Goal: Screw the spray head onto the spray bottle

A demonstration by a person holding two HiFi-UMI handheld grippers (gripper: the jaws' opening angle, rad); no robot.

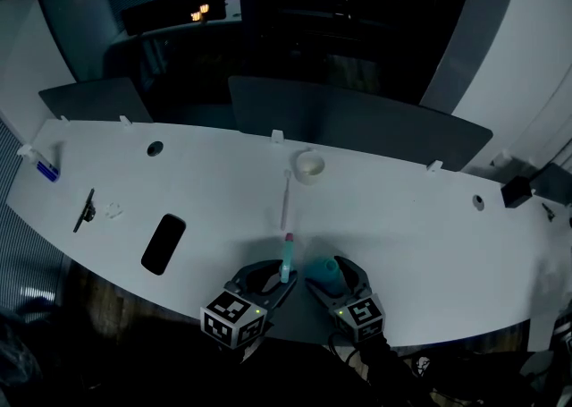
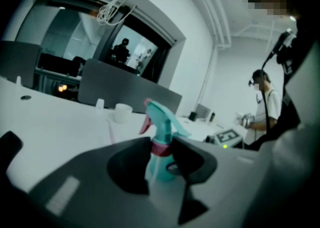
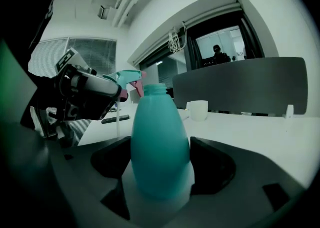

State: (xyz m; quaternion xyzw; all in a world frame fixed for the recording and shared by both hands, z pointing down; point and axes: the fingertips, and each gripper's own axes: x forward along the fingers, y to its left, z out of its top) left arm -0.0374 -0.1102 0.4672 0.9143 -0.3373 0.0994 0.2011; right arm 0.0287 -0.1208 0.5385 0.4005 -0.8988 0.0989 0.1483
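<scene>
**One Spray Head, One Bottle, Held Apart**

Counted two grippers low in the centre of the head view, side by side at the near edge of the white desk (image 1: 402,244). Found the left gripper (image 2: 160,154) clenched on the single teal spray head (image 2: 162,122), pads pressed to its pink collar, trigger and nozzle upright above the jaws. Found the right gripper (image 3: 160,158) clamped round the belly of the one teal spray bottle (image 3: 159,137), neck up and mouth uncapped. Saw head and bottle just beside each other but apart. Placed the head slightly left of the bottle's neck in the right gripper view, with a thin dip tube (image 3: 118,119) hanging beneath.

Elsewhere on the desk, tallied four loose things:
- one white cup (image 1: 309,166) above the grippers in mid-frame
- one black phone (image 1: 164,243) lying flat at lower left
- one slim dark tool (image 1: 85,209) further left
- one small blue-and-white item (image 1: 45,168) at the far left edge

Noted two round cable holes (image 1: 155,148), one toward the upper left and one at the right. Noted two dark partition panels (image 1: 357,119) behind the desk's far edge. Made out one other person (image 2: 265,104) at the right of the left gripper view, well apart.
</scene>
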